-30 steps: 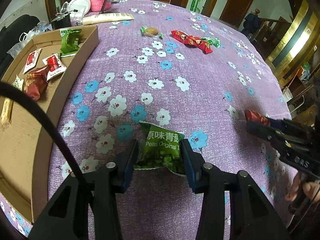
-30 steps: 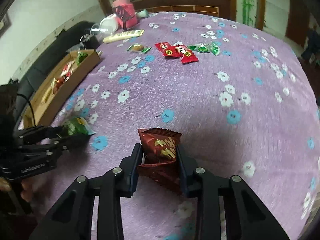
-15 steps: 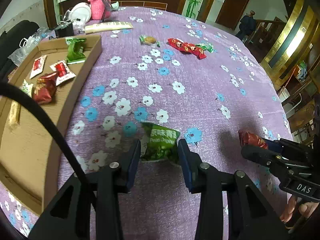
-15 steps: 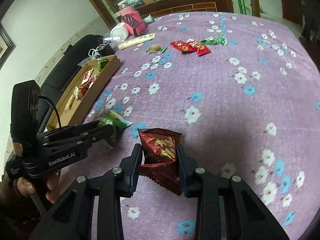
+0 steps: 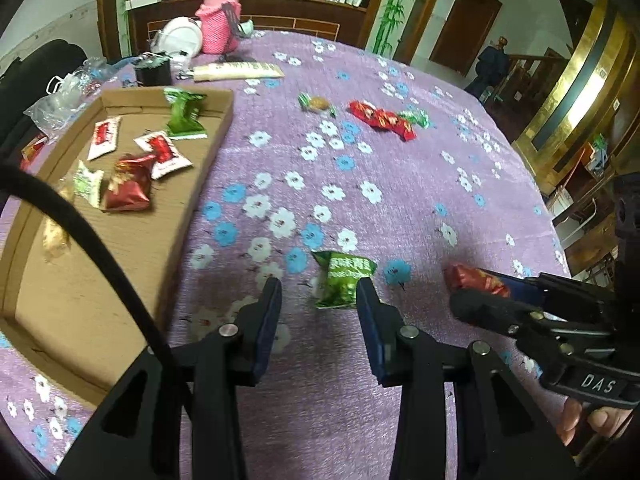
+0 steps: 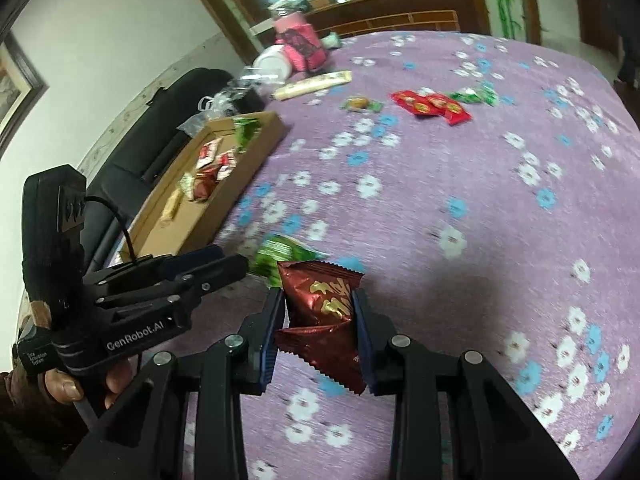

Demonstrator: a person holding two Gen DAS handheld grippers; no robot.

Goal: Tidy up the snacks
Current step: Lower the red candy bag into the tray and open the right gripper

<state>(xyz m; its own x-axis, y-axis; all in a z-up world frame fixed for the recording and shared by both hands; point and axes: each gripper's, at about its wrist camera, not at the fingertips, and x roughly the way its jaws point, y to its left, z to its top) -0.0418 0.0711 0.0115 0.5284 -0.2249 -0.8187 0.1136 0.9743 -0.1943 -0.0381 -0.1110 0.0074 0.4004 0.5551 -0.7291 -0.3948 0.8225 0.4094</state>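
A green pea packet lies on the purple flowered cloth just ahead of my left gripper. It brushes the right fingertip, and cloth shows between it and the left fingertip, so the pads do not press it. From the right wrist view the same packet sits blurred just past the left gripper. My right gripper is shut on a dark red snack packet, held above the cloth. That right gripper and its red packet also show at the right edge of the left wrist view.
A shallow cardboard tray at the left holds several snacks. Red packets, a candy and green packets lie at the far middle. A pink jar, white plate and long cream packet stand beyond.
Both grippers have risen and swung toward the tray. The green packet, pinched between the left fingers before, now looks smaller and sits off to the right fingertip. The red packet stays gripped.
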